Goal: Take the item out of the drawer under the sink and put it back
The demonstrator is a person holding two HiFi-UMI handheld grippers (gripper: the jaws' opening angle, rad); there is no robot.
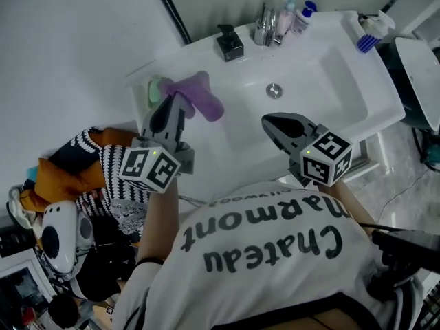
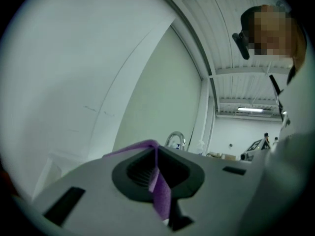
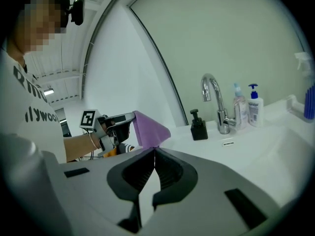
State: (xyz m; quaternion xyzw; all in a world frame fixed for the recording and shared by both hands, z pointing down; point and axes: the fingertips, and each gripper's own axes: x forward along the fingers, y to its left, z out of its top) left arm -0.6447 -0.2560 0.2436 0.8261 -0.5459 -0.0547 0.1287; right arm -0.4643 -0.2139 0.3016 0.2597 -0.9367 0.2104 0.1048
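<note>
Limply, purple cloth (image 1: 205,100) hangs corner-down from left gripper (image 1: 174,100)

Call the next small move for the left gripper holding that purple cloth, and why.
Probably carry the purple cloth back down toward the drawer, keeping the jaws shut. The left gripper pinches it above the sink's left rim, so the item is already out; the right gripper is shut and empty. The drawer itself is out of view.
</note>
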